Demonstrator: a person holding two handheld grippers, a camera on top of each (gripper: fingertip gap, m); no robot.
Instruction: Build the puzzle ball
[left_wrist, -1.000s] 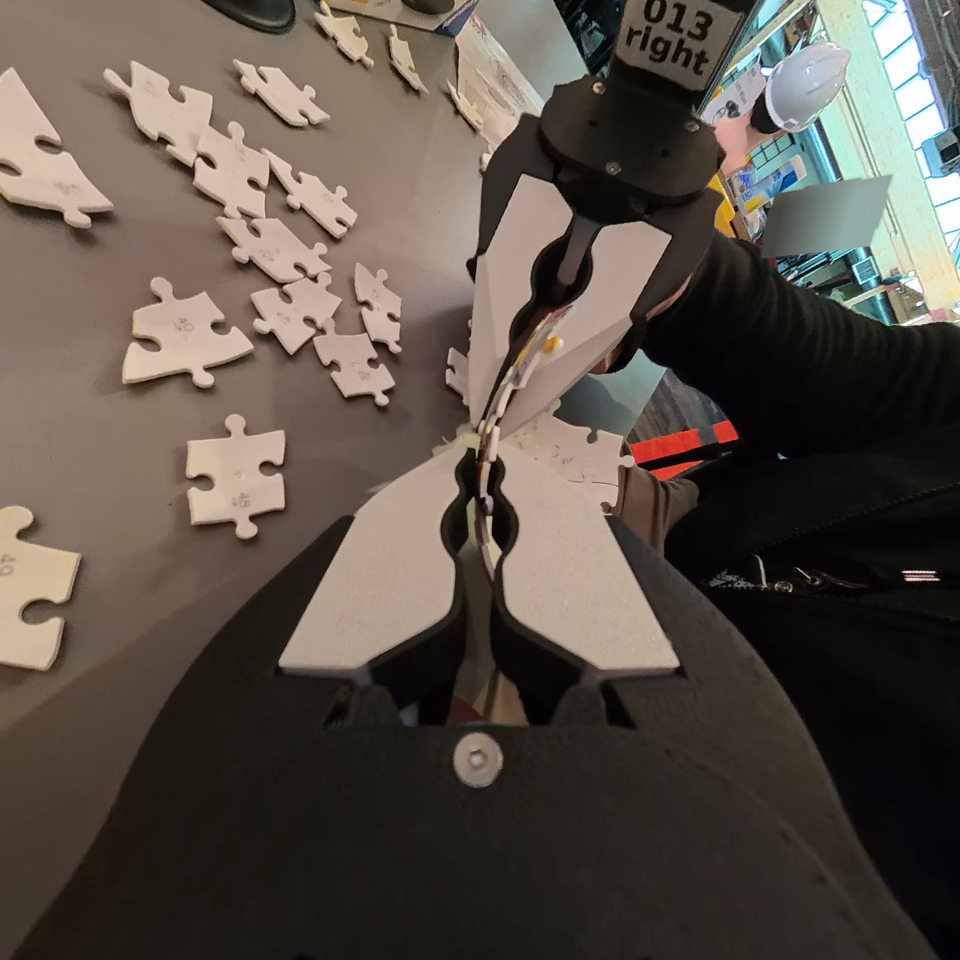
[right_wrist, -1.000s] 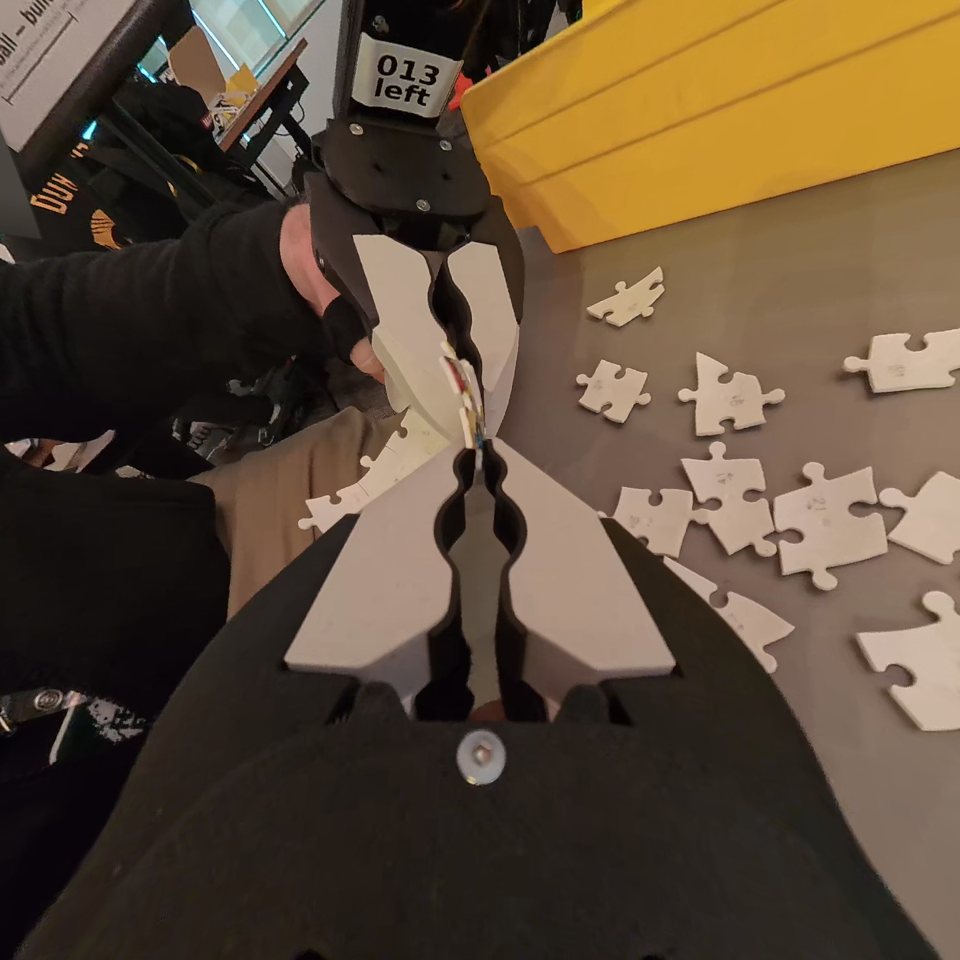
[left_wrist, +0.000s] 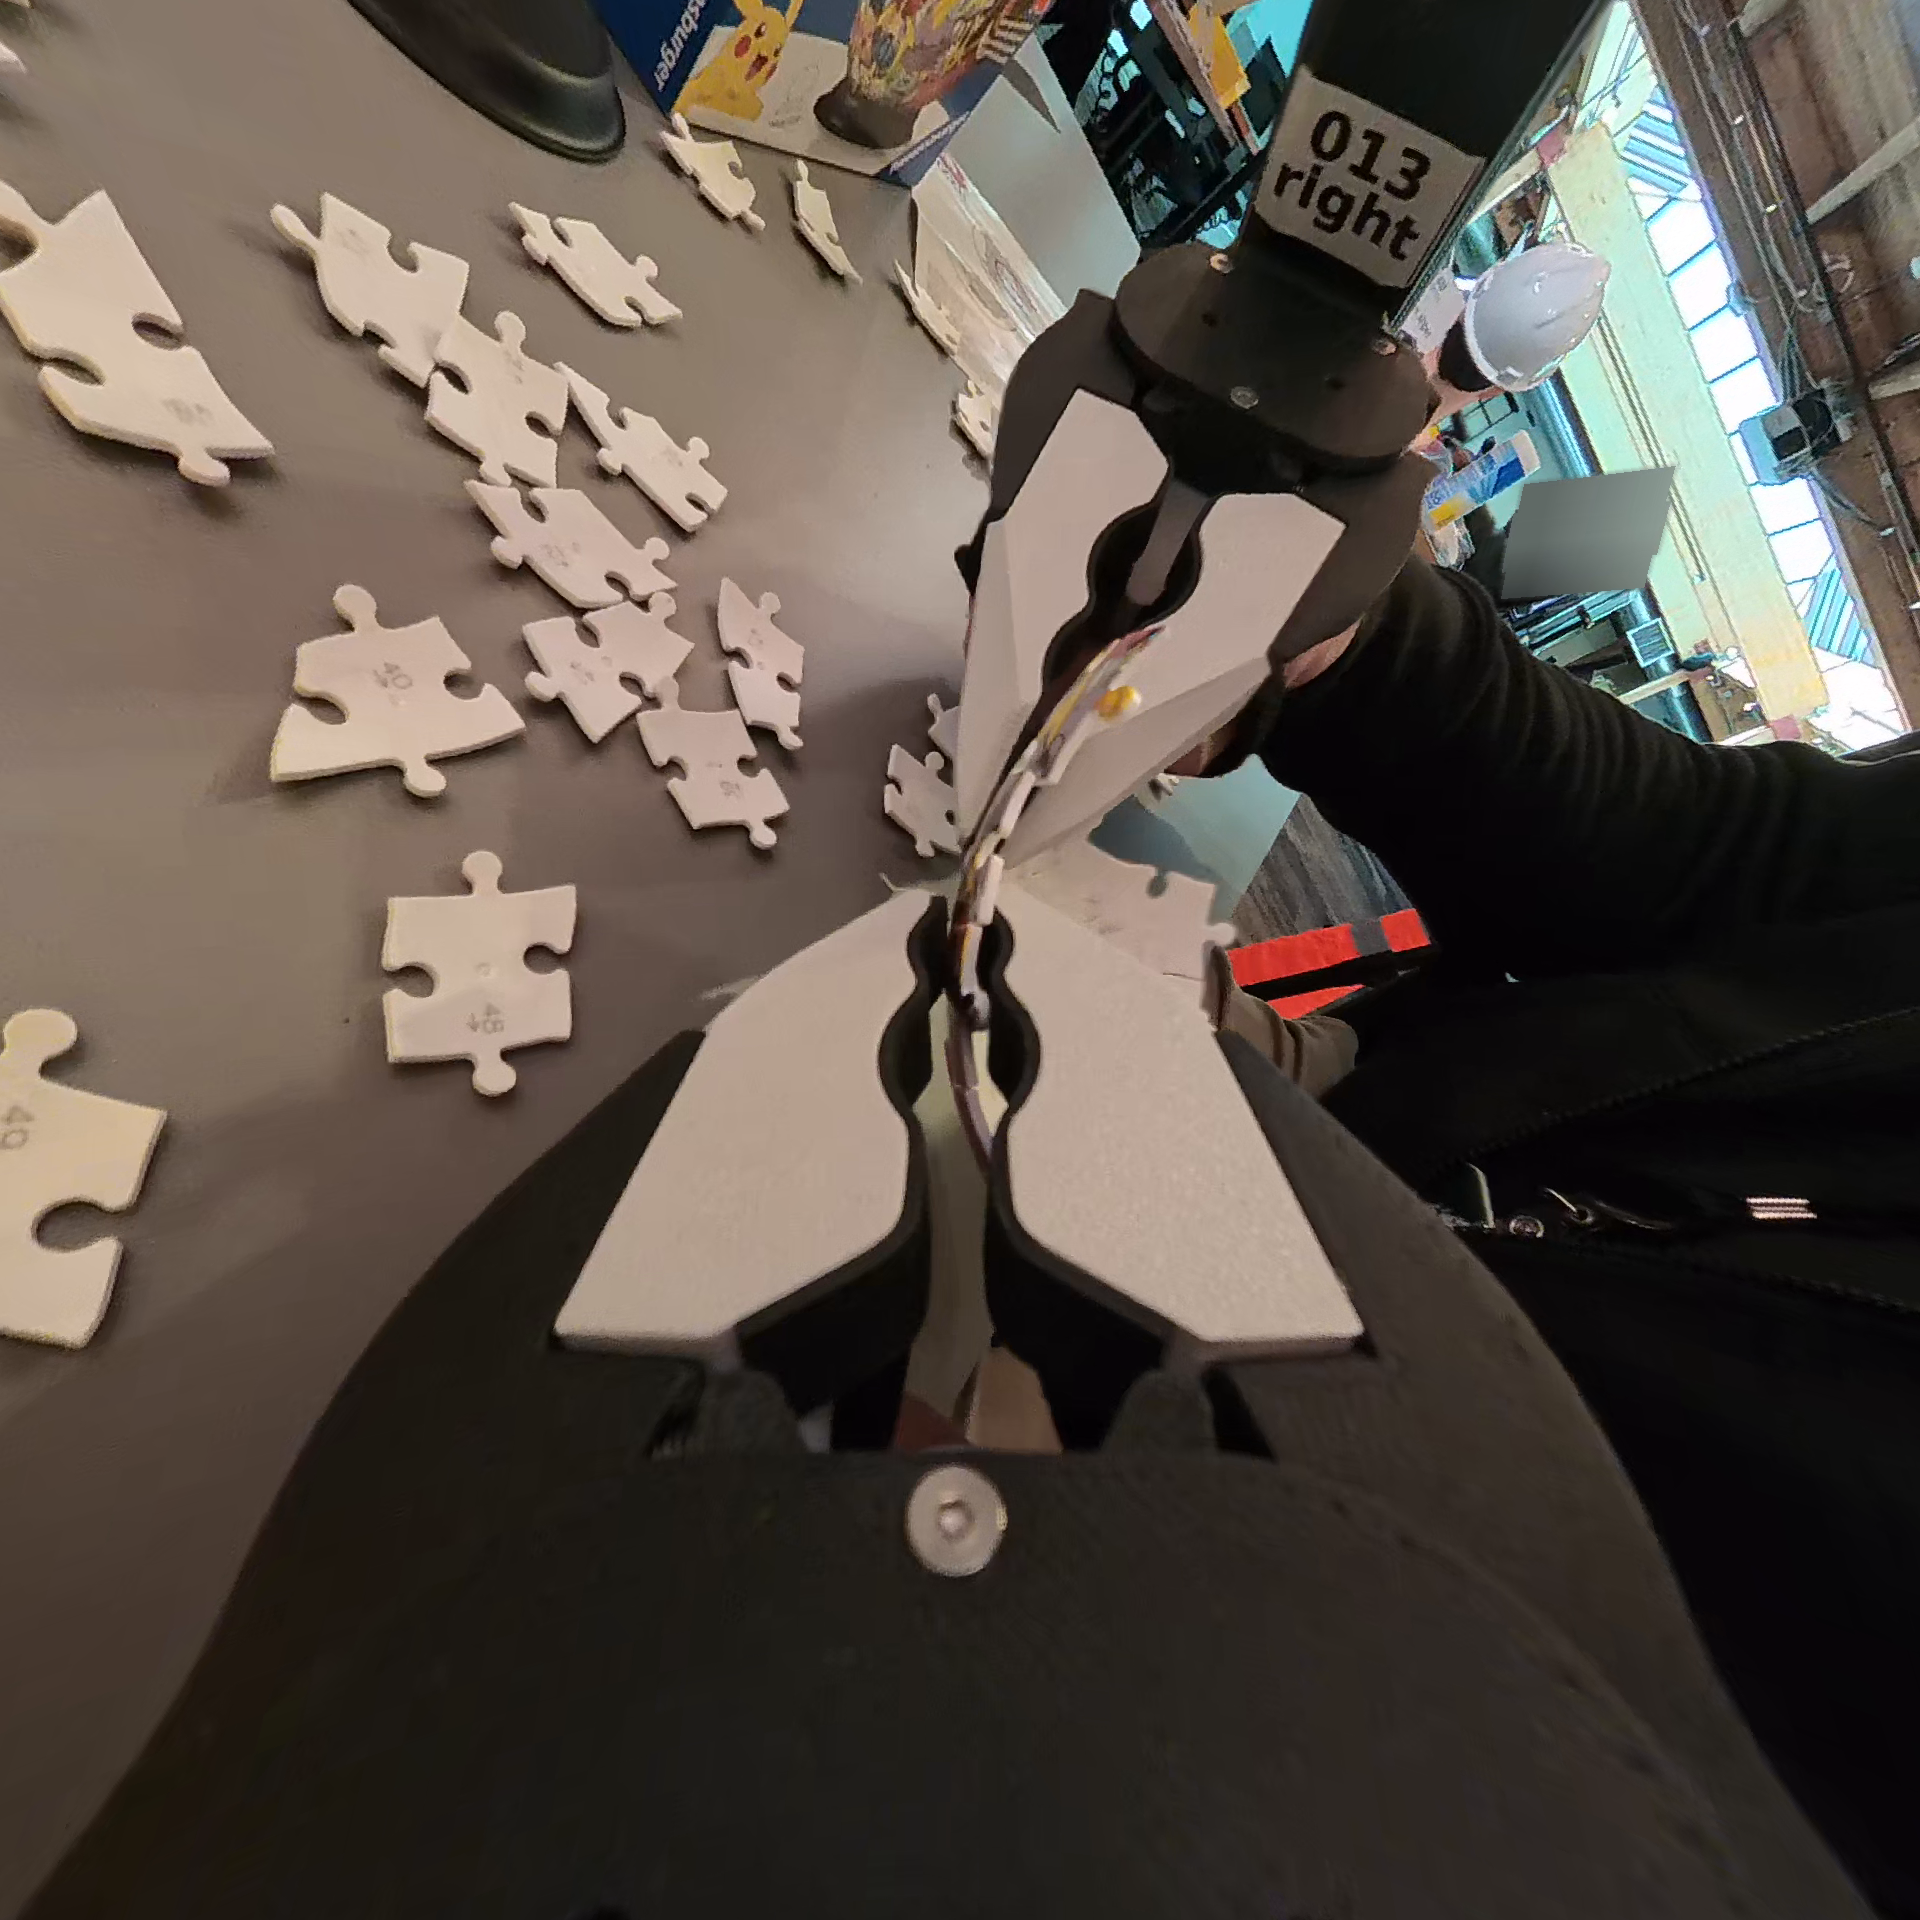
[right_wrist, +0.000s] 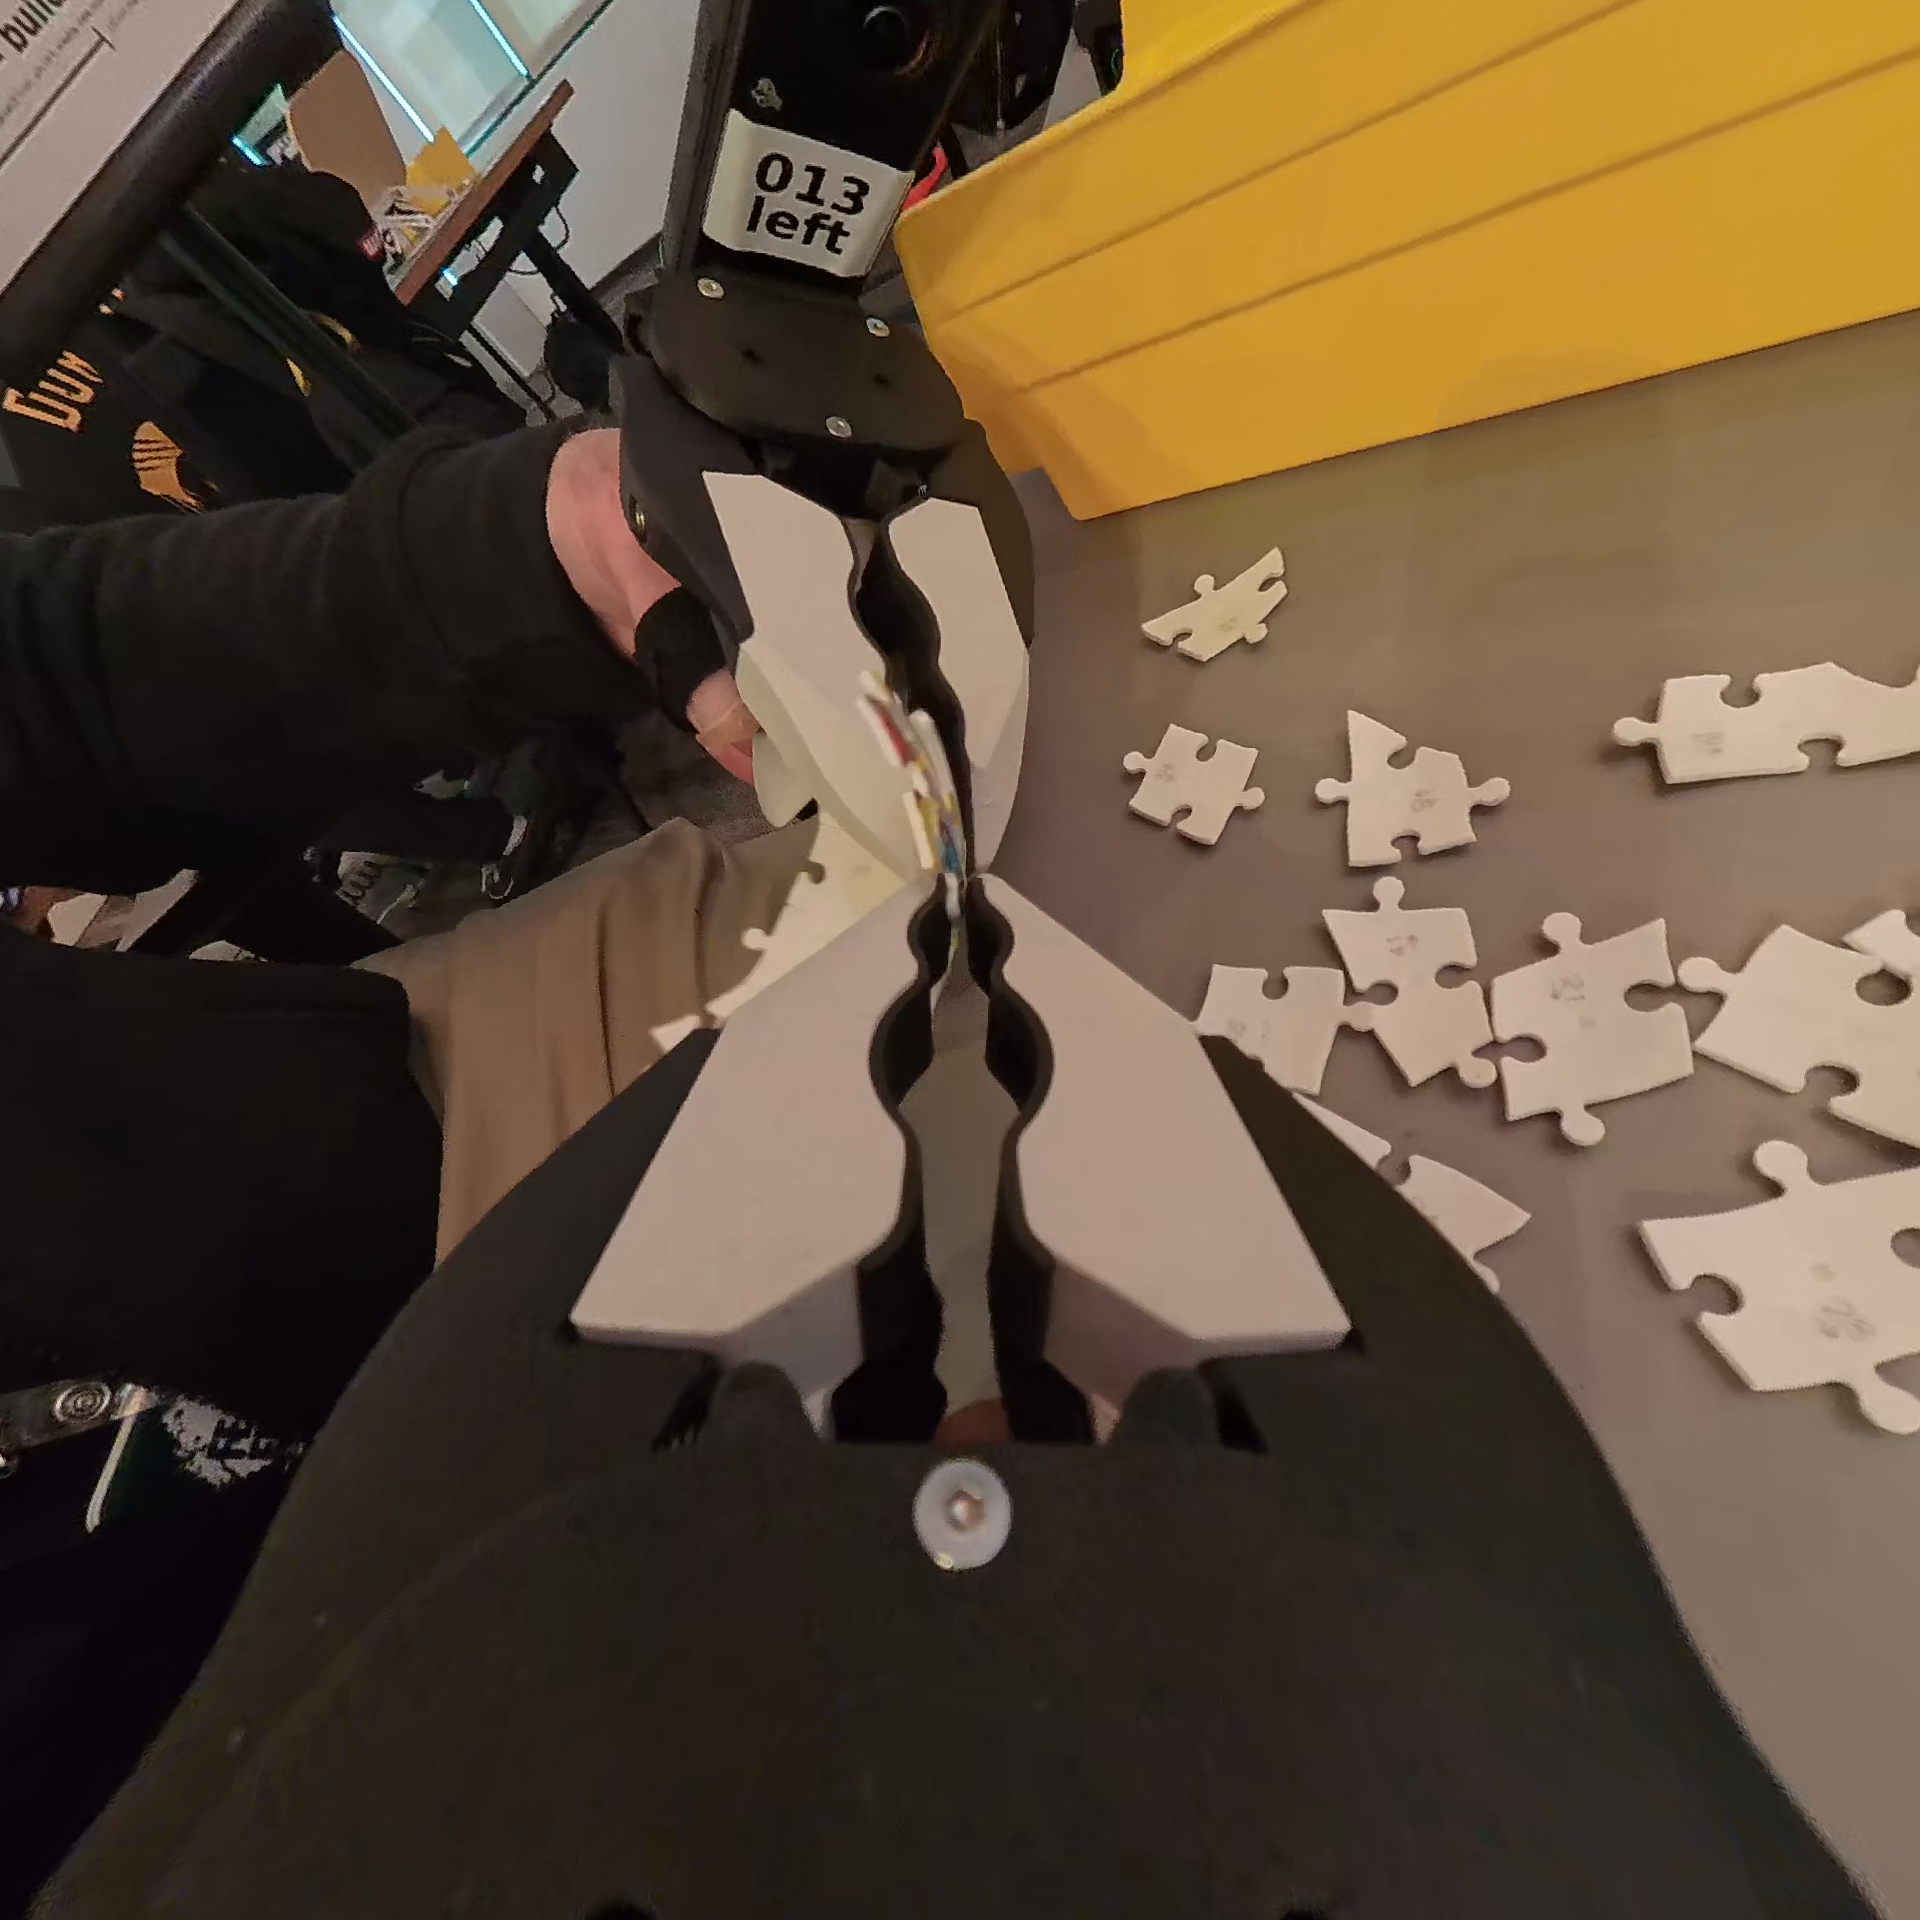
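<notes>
Both grippers meet tip to tip above the near table edge, each shut on a curved puzzle piece seen edge-on. In the left wrist view my left gripper (left_wrist: 966, 920) pinches a colour-printed piece (left_wrist: 971, 987). The right gripper (left_wrist: 992, 842) opposite holds another printed piece (left_wrist: 1075, 707), and the two pieces touch end to end. In the right wrist view my right gripper (right_wrist: 961, 899) holds its thin piece (right_wrist: 954, 940) against the piece (right_wrist: 914, 769) in the left gripper (right_wrist: 940, 862). Several loose white pieces (left_wrist: 478, 966) (right_wrist: 1590, 1029) lie face down on the grey table (left_wrist: 156, 852).
A yellow bin (right_wrist: 1455, 239) stands at the back of the table. A puzzle box (left_wrist: 831, 73) and a black round base (left_wrist: 520, 73) stand at the far side. The person's black sleeves (right_wrist: 260, 623) and lap are beside the table edge. My left and right fingertips are right by each other.
Both grippers stay shut and tip to tip on their pieces. The views have shifted slightly, and the left gripper's piece shows more of its printed face in the right wrist view.
</notes>
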